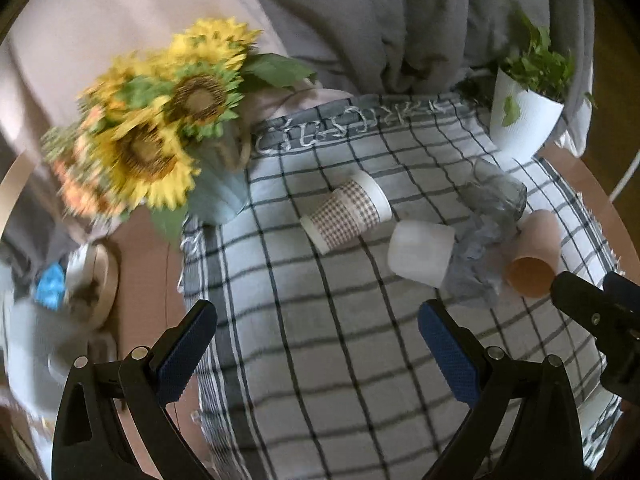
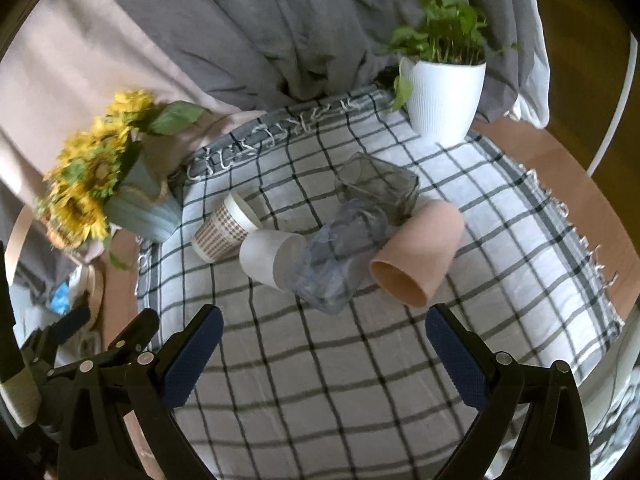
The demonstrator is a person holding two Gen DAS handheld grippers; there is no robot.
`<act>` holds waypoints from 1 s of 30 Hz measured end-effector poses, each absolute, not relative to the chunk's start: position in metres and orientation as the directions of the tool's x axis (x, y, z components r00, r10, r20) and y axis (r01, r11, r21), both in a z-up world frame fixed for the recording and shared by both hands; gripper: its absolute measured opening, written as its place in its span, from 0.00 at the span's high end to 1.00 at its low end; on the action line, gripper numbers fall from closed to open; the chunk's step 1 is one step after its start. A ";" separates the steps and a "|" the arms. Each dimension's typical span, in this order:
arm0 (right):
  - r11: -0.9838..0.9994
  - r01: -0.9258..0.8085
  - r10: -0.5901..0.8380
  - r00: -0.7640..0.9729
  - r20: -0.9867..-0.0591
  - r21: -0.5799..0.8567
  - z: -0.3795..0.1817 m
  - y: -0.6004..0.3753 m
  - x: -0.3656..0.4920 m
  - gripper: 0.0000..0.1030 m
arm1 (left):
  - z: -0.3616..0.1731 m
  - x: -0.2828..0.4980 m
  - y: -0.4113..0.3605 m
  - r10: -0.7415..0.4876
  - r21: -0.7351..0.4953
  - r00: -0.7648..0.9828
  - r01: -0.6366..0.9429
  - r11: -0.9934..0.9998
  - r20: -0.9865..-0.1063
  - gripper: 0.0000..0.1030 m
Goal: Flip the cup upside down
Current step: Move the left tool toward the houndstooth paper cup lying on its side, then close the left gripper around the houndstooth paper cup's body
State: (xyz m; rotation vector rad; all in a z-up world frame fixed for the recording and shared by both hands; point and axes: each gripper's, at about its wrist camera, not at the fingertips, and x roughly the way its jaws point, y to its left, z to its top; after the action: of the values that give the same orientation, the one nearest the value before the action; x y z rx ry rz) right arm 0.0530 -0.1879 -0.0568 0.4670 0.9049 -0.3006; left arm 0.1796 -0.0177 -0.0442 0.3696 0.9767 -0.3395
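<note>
Several cups lie on their sides on a checked cloth [image 2: 320,380]: a checked paper cup [image 2: 224,228] [image 1: 346,212], a white cup [image 2: 272,260] [image 1: 420,252], a pink cup [image 2: 420,256] [image 1: 534,256], a clear glass [image 2: 376,184] [image 1: 496,192] and a crumpled clear plastic cup [image 2: 336,256] [image 1: 476,256]. My left gripper [image 1: 316,344] is open and empty, hovering short of the cups. My right gripper [image 2: 324,348] is open and empty, just short of the plastic cup. The right gripper's fingers [image 1: 592,312] show at the right edge of the left wrist view.
A blue vase of sunflowers [image 2: 132,200] [image 1: 160,132] stands at the cloth's left back corner. A white pot with a green plant [image 2: 440,92] [image 1: 524,120] stands at the back right. Grey and pink fabric [image 2: 240,40] hangs behind. The brown table edge [image 2: 580,184] shows beside the cloth.
</note>
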 end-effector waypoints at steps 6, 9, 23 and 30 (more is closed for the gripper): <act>0.820 0.501 -0.065 0.560 -0.826 0.276 -0.067 -0.181 0.090 0.01 | -0.061 0.227 -0.030 -0.107 0.203 0.478 0.550 0.811 -0.872 0.00; 0.792 0.547 -0.089 0.544 -0.835 0.271 -0.073 -0.180 0.105 0.01 | -0.074 0.247 -0.038 -0.099 0.227 0.459 0.602 0.765 -0.883 0.00; 0.673 0.700 -0.184 0.471 -0.863 0.239 -0.101 -0.177 0.140 0.01 | -0.140 0.303 -0.081 -0.027 0.289 0.371 0.765 0.576 -0.928 0.00; 0.654 0.728 -0.218 0.442 -0.870 0.206 -0.106 -0.179 0.150 0.01 | -0.157 0.317 -0.097 -0.015 0.290 0.350 0.798 0.528 -0.937 0.00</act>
State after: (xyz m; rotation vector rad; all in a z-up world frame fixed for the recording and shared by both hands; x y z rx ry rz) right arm 0.1498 -0.1793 -0.1056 0.6266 0.9391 -0.6366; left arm 0.3171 -0.0969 -0.1573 0.8737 1.0943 -0.6240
